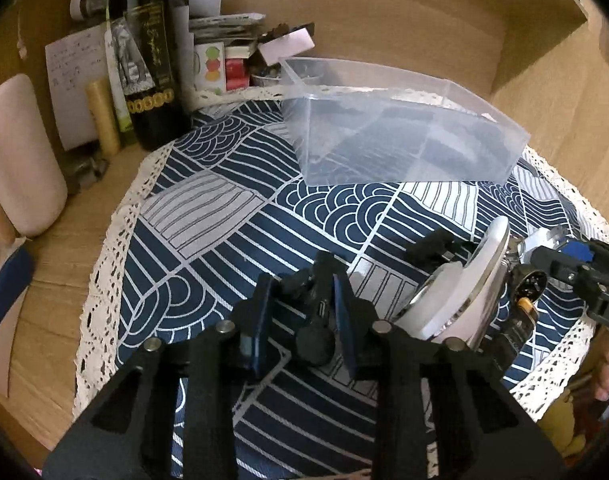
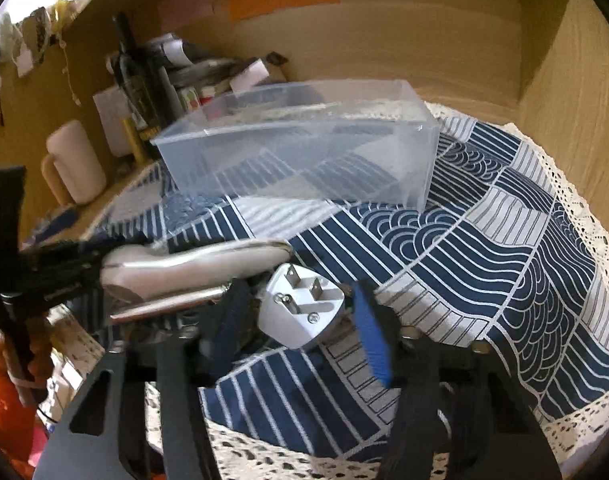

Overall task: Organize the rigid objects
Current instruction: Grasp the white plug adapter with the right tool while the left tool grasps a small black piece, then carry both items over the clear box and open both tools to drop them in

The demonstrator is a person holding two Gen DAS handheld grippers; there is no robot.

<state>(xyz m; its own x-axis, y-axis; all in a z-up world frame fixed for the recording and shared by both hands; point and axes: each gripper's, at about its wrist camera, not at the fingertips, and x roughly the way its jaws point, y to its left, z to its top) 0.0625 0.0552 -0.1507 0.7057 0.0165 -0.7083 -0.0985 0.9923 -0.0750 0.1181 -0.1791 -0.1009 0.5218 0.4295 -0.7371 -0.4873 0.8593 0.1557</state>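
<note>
A clear plastic bin [image 1: 392, 128] stands empty at the far side of the blue-and-white patterned cloth [image 1: 232, 216]; it also shows in the right wrist view [image 2: 300, 148]. My left gripper [image 1: 304, 304] has its blue pads around a small black knobbed part [image 1: 314, 340] that lies on the cloth. My right gripper [image 2: 300, 312] is open around a white three-pin plug adapter [image 2: 300, 312], pins up. A white and chrome handheld object [image 2: 200, 264] lies left of the adapter; in the left wrist view it [image 1: 460, 284] is to the right.
A dark wine bottle [image 1: 148, 52], a pink mug [image 1: 20, 160], a yellow tube [image 1: 102, 116] and boxes and papers [image 1: 224, 40] crowd the back left of the wooden desk. A wooden wall [image 2: 564, 80] rises on the right. The cloth has a lace edge [image 1: 104, 272].
</note>
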